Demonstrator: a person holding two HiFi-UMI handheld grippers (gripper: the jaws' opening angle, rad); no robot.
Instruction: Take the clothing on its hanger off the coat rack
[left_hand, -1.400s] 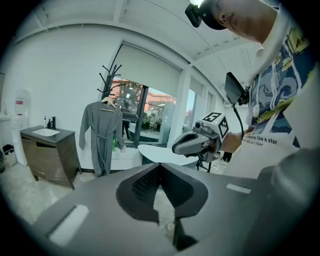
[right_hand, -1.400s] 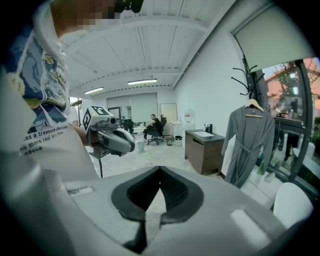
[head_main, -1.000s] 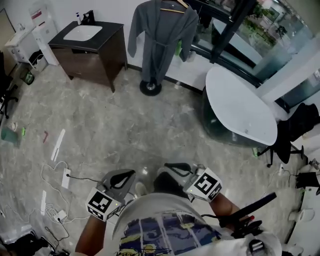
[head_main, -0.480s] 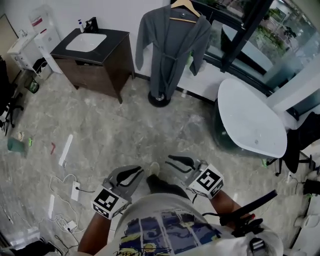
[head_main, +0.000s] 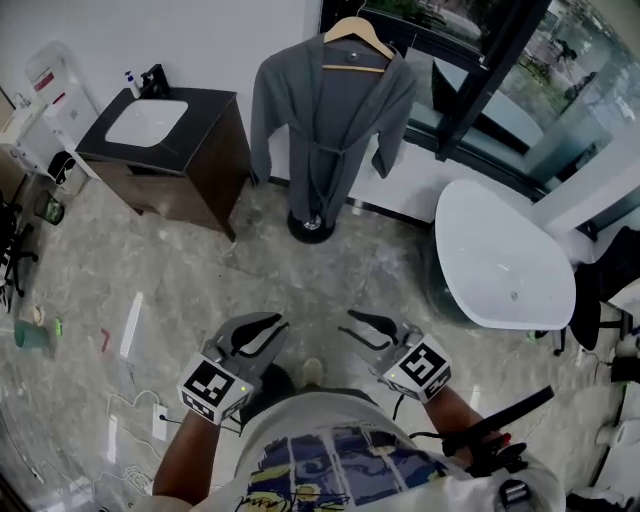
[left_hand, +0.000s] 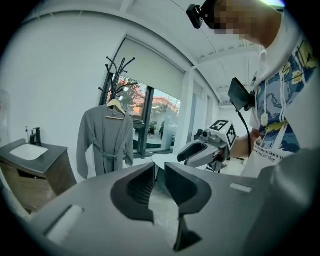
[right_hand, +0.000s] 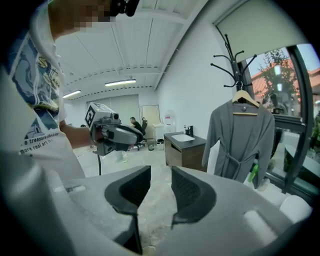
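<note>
A grey robe (head_main: 325, 130) hangs on a wooden hanger (head_main: 352, 42) from a black coat rack (head_main: 309, 222) by the window, well ahead of me. Both grippers are held low near my body, far from the robe. My left gripper (head_main: 272, 330) has a narrow gap between its jaws, which are opening with nothing between them. My right gripper (head_main: 348, 324) is opening wider, also empty. In the left gripper view the robe (left_hand: 105, 142) hangs at left beyond my left gripper (left_hand: 160, 172). In the right gripper view the robe (right_hand: 241, 142) hangs at right beyond my right gripper (right_hand: 161, 184).
A dark vanity with a white sink (head_main: 150, 125) stands left of the rack. A white oval table (head_main: 500, 255) sits to its right, with a black chair (head_main: 600, 290) beyond. Cables and a power strip (head_main: 158, 420) lie on the marble floor at left.
The rack and robe have come nearer and more central in the head view. Both grippers' jaws have parted, the right more than the left.
</note>
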